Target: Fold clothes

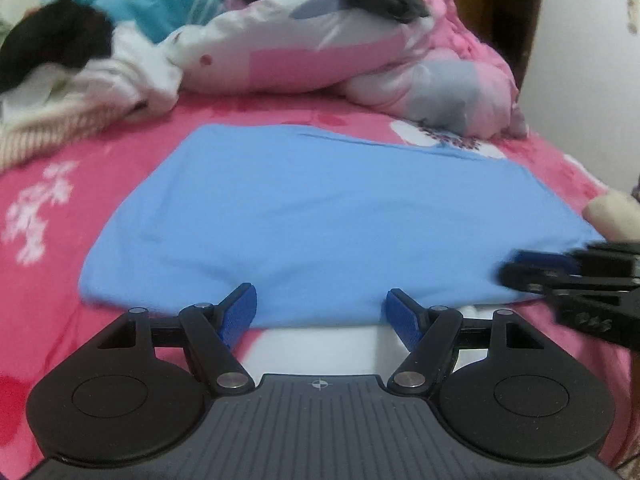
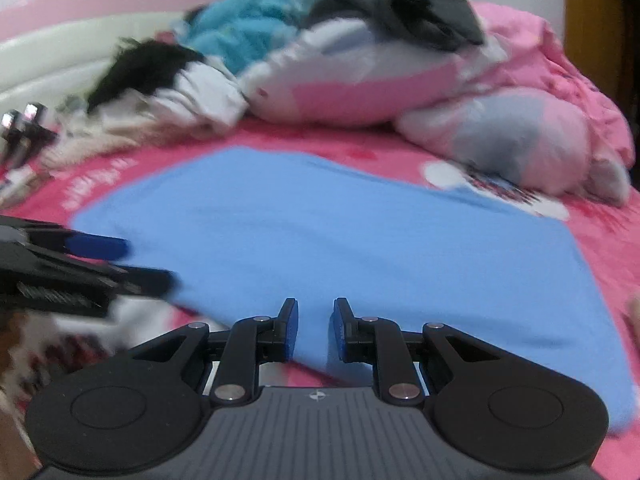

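One blue garment point(image 1: 320, 216) lies spread flat in the middle of the bed, smooth, with a seam or folded edge showing along its far right side. Whether it is a whole shirt laid out or already folded once I cannot tell; the flat slab would fit either a piece just smoothed for folding or one partway through its folds. Its near hem lies just in front of both claws.

Beyond it, at the far end, a heap of loose clothes point(image 1: 120, 28) (turquoise, black, white and grey) sits unfolded beside and upon a pink-and-white quilt point(image 1: 328, 52), so by my judgement plenty of folding remains.

Under everything is a pink flowered bedsheet point(image 1: 52, 184); pale walls and a wooden door frame point(image 2: 592, 32) close the room at the far right.

Smaller still, the left gripper point(image 1: 321, 312) stands wide apart at the near hem, holding nothing. Likewise empty, the right gripper point(image 2: 316, 328) hangs over the near right part of the cloth with only a narrow gap between its pads.
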`<act>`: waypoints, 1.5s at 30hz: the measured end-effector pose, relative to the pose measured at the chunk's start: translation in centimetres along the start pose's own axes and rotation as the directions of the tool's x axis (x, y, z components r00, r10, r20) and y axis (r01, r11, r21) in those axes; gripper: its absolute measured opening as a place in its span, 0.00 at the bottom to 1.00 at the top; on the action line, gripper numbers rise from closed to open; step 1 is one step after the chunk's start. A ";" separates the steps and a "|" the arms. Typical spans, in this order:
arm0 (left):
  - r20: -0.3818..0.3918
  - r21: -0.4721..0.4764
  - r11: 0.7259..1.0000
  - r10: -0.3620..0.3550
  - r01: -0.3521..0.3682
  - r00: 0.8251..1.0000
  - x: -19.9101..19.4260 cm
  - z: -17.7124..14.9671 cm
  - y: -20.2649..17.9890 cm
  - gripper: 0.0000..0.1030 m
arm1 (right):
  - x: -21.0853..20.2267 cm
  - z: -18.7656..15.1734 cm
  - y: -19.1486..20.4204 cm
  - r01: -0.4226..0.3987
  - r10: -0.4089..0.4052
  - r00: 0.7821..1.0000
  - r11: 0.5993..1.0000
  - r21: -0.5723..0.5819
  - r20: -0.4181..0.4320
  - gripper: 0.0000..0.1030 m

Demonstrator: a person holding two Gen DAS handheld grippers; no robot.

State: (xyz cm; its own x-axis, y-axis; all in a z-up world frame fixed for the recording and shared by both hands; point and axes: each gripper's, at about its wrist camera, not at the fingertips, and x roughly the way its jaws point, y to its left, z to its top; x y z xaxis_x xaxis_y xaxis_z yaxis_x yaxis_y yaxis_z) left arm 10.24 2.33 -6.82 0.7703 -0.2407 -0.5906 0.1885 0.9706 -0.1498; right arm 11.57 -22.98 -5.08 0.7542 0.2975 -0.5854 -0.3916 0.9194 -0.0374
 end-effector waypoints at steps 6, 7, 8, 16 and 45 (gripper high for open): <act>-0.005 -0.059 0.998 0.036 -0.036 0.999 -1.9 -0.7 4.1 0.70 | -4.5 -3.5 -9.7 0.153 -0.147 0.988 0.968 0.200 -0.042 0.17; -0.005 -0.068 0.997 0.041 -0.041 0.999 -2.4 -0.7 4.5 0.70 | -5.3 -3.9 -10.9 0.187 -0.180 0.982 0.956 0.225 -0.054 0.17; -0.001 -0.075 0.996 0.046 -0.046 0.999 -2.9 -0.6 4.8 0.70 | -5.8 -4.2 -11.8 0.218 -0.208 0.976 0.946 0.239 -0.065 0.18; 0.073 -0.066 0.998 0.007 -0.002 0.997 -3.7 2.3 3.2 0.70 | -6.2 -1.5 -10.7 0.186 -0.195 0.980 0.960 0.209 0.027 0.19; 0.089 -0.262 0.965 0.036 -0.011 0.995 2.1 2.8 8.0 0.70 | -1.3 -0.4 -15.7 0.357 -0.352 0.934 0.900 0.249 -0.065 0.17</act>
State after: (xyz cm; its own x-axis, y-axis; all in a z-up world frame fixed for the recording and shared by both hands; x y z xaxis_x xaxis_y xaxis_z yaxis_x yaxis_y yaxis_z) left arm 15.10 9.60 -6.99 0.8274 -0.2046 -0.5230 0.0136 0.9383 -0.3455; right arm 16.53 -37.90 -4.08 0.8079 -0.0625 -0.5860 0.0477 0.9980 -0.0407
